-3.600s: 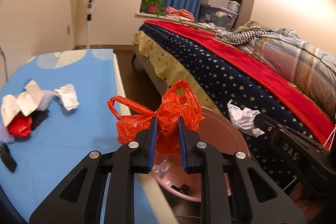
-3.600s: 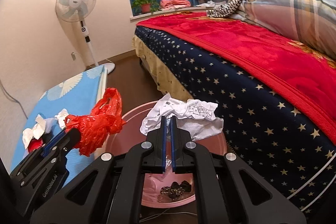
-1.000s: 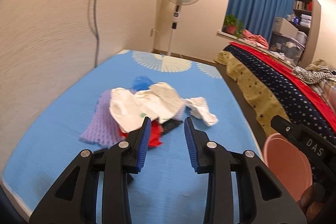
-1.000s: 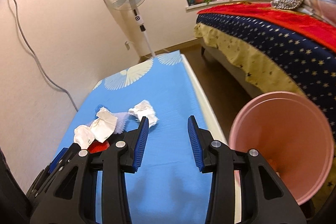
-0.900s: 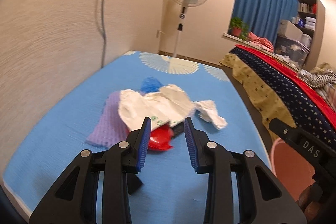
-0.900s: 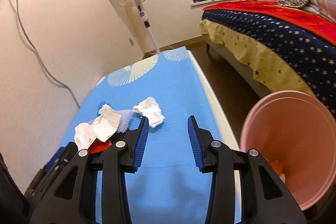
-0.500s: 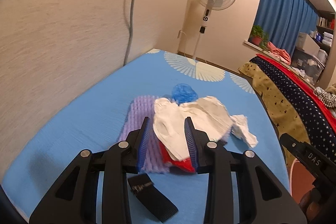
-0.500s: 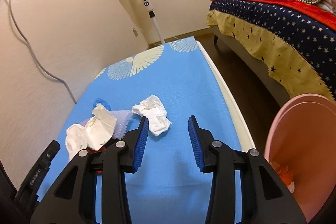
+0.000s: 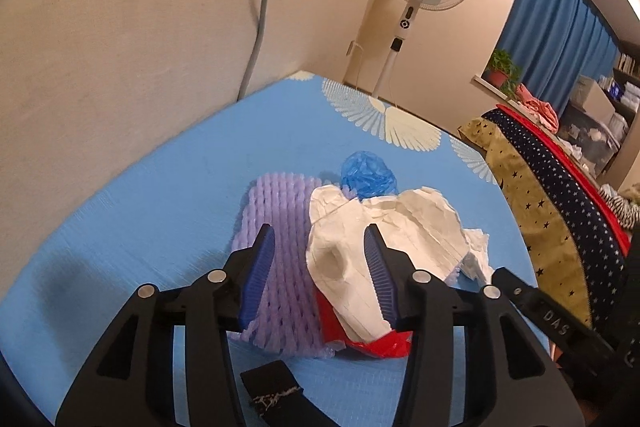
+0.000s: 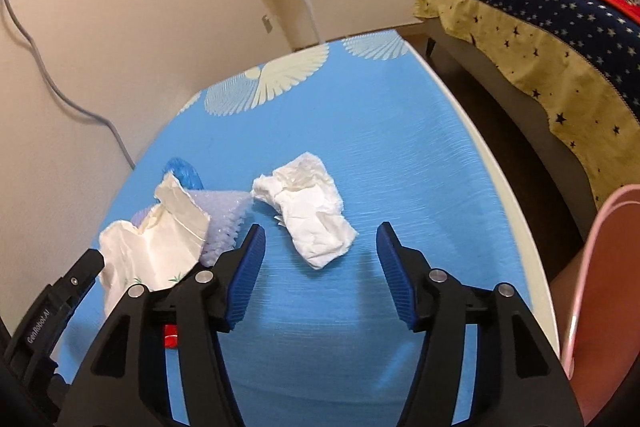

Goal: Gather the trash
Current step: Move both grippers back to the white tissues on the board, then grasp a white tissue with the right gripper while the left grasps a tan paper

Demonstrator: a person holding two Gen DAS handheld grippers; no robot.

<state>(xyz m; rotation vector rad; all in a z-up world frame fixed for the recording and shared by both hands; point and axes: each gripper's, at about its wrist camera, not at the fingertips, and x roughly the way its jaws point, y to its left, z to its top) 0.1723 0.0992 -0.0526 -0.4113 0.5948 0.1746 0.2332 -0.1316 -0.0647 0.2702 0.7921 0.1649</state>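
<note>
So the trash is piled on the blue mat (image 9: 168,195): a crumpled white paper bag (image 9: 384,227) is draped over a purple foam net (image 9: 280,211), with a red wrapper (image 9: 384,345) poking out underneath and a blue plastic wad (image 9: 368,175) just behind at the far side. The bag's near end is framed right between the spread fingers of the left gripper (image 9: 318,277), and its long axis is seen running away to the far right, so that gripper is judged much the nearer tool for it. A separate crumpled tissue (image 10: 312,211) is laid a bit to the right of the pile, just ahead of the wide-apart fingers of the right gripper (image 10: 320,273), nothing held there either. The pink bin (image 10: 600,267) is cut off at the right edge, beside the mat. How much of the red wrapper is buried can't be made out, and a black strap (image 9: 276,393) near the left gripper is partly hidden behind its frame.
</note>
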